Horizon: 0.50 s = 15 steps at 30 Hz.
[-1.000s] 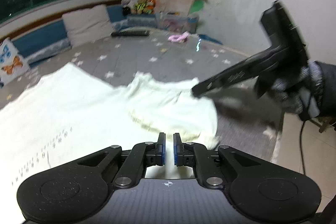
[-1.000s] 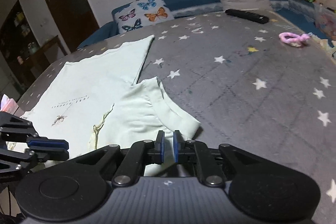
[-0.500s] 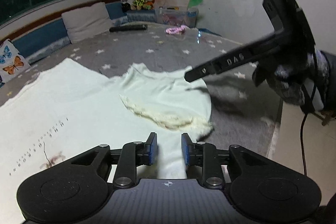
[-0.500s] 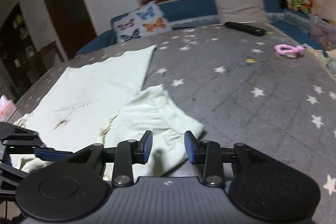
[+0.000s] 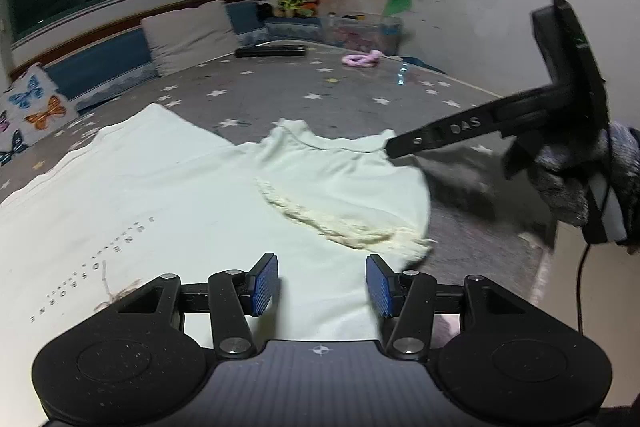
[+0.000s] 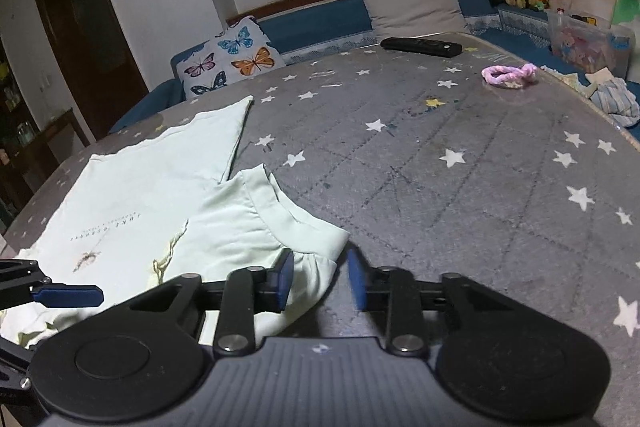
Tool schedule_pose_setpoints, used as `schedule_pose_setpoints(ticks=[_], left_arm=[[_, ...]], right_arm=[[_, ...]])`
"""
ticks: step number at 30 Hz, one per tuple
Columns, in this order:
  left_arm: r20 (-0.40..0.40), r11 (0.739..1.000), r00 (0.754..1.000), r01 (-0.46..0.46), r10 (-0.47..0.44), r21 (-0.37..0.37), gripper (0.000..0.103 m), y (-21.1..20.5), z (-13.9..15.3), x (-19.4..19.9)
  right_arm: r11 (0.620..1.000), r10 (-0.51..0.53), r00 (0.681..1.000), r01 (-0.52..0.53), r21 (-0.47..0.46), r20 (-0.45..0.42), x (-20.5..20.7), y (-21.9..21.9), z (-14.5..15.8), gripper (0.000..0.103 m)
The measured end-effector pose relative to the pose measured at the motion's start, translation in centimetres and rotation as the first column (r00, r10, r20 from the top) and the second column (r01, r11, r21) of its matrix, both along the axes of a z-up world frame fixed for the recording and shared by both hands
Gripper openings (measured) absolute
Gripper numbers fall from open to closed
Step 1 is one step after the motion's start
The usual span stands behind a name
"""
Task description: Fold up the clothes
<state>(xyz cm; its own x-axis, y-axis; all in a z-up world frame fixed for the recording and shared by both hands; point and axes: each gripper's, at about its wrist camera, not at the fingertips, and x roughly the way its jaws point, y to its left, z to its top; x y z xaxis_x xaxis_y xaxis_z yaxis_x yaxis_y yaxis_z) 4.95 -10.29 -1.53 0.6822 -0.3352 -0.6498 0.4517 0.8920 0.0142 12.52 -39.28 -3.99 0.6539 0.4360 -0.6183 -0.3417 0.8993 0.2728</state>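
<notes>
Shirt (image 6: 132,195) near remote (image 6: 421,47), pink band (image 6: 508,75).

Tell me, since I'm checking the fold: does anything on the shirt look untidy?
Yes. The folded-over sleeve lies rumpled on the pale green shirt, its frilly edge bunched and crooked instead of flat.

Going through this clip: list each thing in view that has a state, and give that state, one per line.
left gripper: open, holding nothing, over the shirt
right gripper: open, holding nothing, at the sleeve's edge
pale green shirt: spread flat on the bed, one sleeve folded inward
remote control: lying flat near the pillow
pink band: lying loose on the bed
</notes>
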Motion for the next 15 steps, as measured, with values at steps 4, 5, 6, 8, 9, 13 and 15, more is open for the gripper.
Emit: schedule_pose_setpoints(ticks=[4,5,6,8,9,13,15], left_arm=[[0.013,1.0,1.0,-0.004,0.004,-0.008,0.051,-0.4,0.1,0.8],[0.016,1.0,1.0,-0.005,0.005,-0.009,0.051,-0.5,0.1,1.0],[0.014,1.0,1.0,-0.004,0.004,-0.009,0.05,-0.5,0.0,1.0],[0.01,1.0,1.0,-0.002,0.002,-0.008,0.05,-0.5,-0.1,0.9],[0.008,1.0,1.0,-0.001,0.001,-0.007,0.05,-0.5,-0.2,0.9],[0.001,1.0,1.0,0.004,-0.004,-0.005,0.051,-0.5,-0.6,0.9],[-0.003,1.0,1.0,0.006,-0.006,-0.004,0.051,-0.5,-0.8,0.9]], right_arm=[[0.999,-0.013,1.0,0.014,0.04,-0.004,0.0,-0.3,0.2,0.007],[0.999,-0.012,1.0,0.013,0.05,-0.002,0.0,-0.3,0.4,0.007],[0.998,-0.009,1.0,0.009,0.063,0.004,-0.2,-0.4,0.7,0.007],[0.996,0.015,1.0,-0.017,0.087,0.025,-0.5,-0.2,1.8,0.007],[0.994,0.034,0.999,-0.038,0.098,0.035,-0.7,0.1,2.4,0.006],[0.983,0.127,0.989,-0.136,0.125,0.078,-1.5,1.6,4.5,0.006],[0.973,0.178,0.979,-0.19,0.132,0.098,-1.9,2.7,5.4,0.006]])
